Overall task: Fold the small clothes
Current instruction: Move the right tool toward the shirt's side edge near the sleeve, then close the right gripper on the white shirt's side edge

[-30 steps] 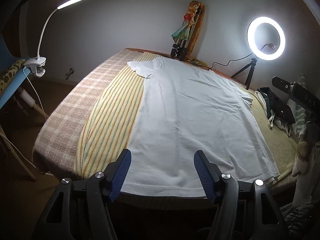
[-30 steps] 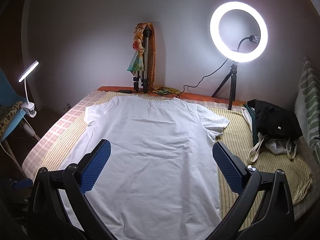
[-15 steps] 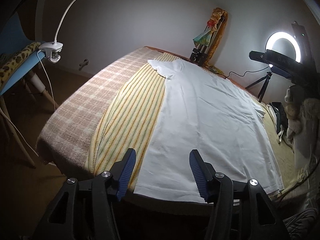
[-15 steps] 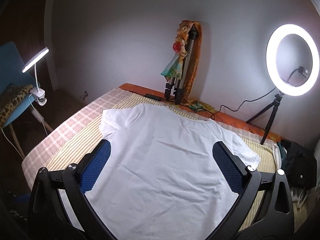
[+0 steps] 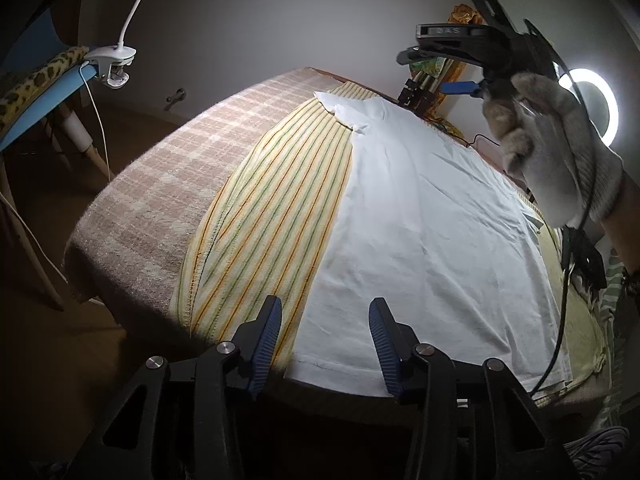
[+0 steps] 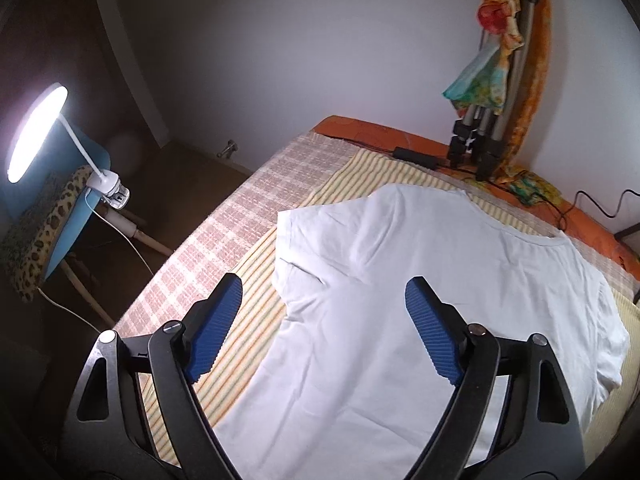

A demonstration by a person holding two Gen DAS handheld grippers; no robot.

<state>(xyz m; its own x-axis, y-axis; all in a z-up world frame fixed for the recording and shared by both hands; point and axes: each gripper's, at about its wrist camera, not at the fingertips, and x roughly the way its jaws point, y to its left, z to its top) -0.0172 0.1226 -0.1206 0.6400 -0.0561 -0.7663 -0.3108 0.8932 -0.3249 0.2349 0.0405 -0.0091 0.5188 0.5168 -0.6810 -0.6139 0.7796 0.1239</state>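
Note:
A white T-shirt (image 5: 432, 220) lies flat, collar at the far end, on a yellow striped towel (image 5: 272, 208) over a pink checked blanket (image 5: 168, 168). My left gripper (image 5: 326, 320) hovers just above the shirt's near hem at its left corner; its jaws are closing and the pads touch nothing. In the right wrist view, the T-shirt (image 6: 420, 320) fills the lower right. My right gripper (image 6: 324, 292) hangs over the shirt's left side below the sleeve, jaws closing with nothing gripped. A gloved hand (image 5: 560, 152) carries it above the far part of the shirt.
A clip lamp (image 5: 116, 60) sits on a blue chair (image 6: 68, 216) left of the bed. A tripod (image 6: 476, 148) draped with colourful cloth stands at the far edge beside cables. A ring light (image 5: 596, 108) glows at the right. Dark floor lies left of the bed.
My left gripper has sunk toward the hem's left corner and narrowed. The right gripper has swung left across the shirt to its left sleeve side and narrowed a little.

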